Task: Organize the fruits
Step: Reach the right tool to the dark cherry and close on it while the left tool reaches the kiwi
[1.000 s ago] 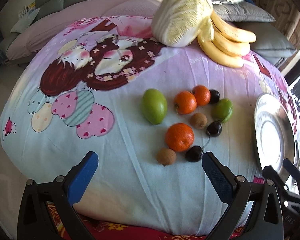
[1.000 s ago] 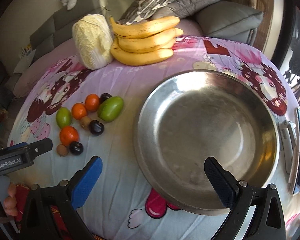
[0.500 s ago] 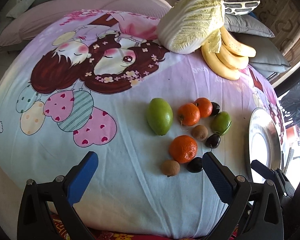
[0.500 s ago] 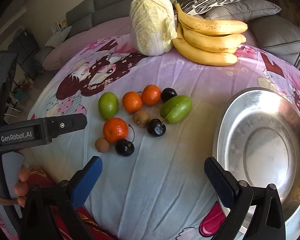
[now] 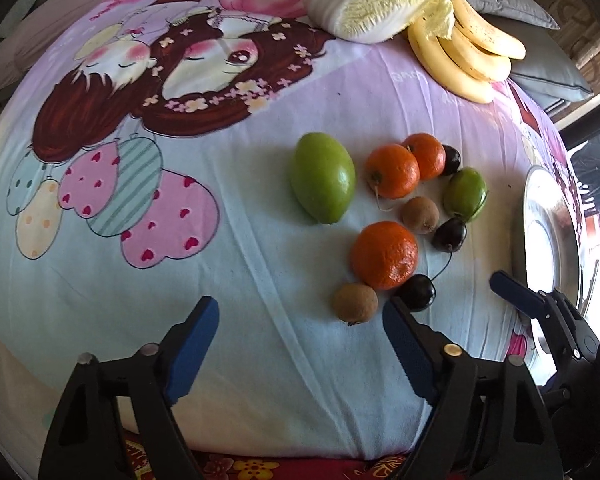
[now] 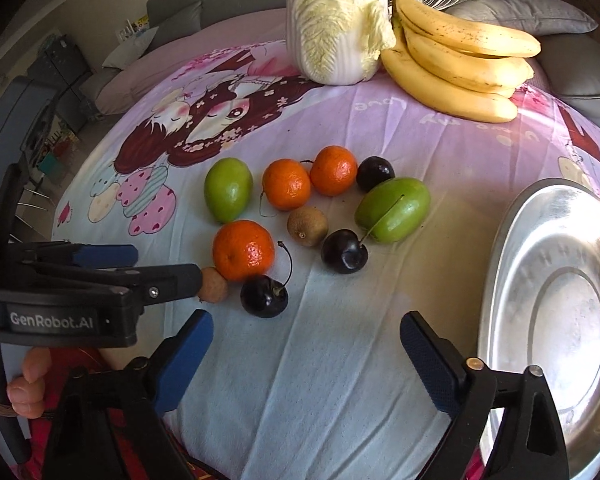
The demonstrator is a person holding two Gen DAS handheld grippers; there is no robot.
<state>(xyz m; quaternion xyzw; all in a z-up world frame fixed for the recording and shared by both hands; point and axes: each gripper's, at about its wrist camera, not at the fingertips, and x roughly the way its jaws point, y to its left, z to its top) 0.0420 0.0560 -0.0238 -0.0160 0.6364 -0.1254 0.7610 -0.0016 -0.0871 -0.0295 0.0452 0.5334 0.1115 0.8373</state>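
I held my left gripper point(image 5: 300, 344) above the printed bedsheet point(image 5: 240, 280), its jaws closing with only bare cloth between the blue pads; nothing was grasped. Just past its right finger lay a small brown kiwi point(image 5: 355, 303) touching a dark cherry point(image 5: 417, 293), and both sat against the nearest tangerine point(image 5: 385, 254). Further back were a large green mango point(image 5: 323, 177), two more tangerines point(image 5: 393, 170) side by side, a second kiwi point(image 5: 421, 209), a smaller green mango point(image 5: 465, 193) and two further cherries, one just in front of that mango point(image 5: 449, 234). My right gripper point(image 6: 306, 356) hung over the sheet near the steel plate point(image 6: 548, 320), its jaws also closing on nothing, the pads well apart from any fruit. From that side I saw the left gripper's black body, marked GenRobot.AI, reaching in from the left, its tip right beside the near kiwi point(image 6: 214, 285), though I could not tell if it touched. The plate lay to the right of the fruit cluster, holding nothing that I could see. At the far edge of the sheet a napa cabbage point(image 6: 336, 20) stood beside a bunch of bananas point(image 6: 460, 64), with grey cushions point(image 6: 520, 20) behind them.
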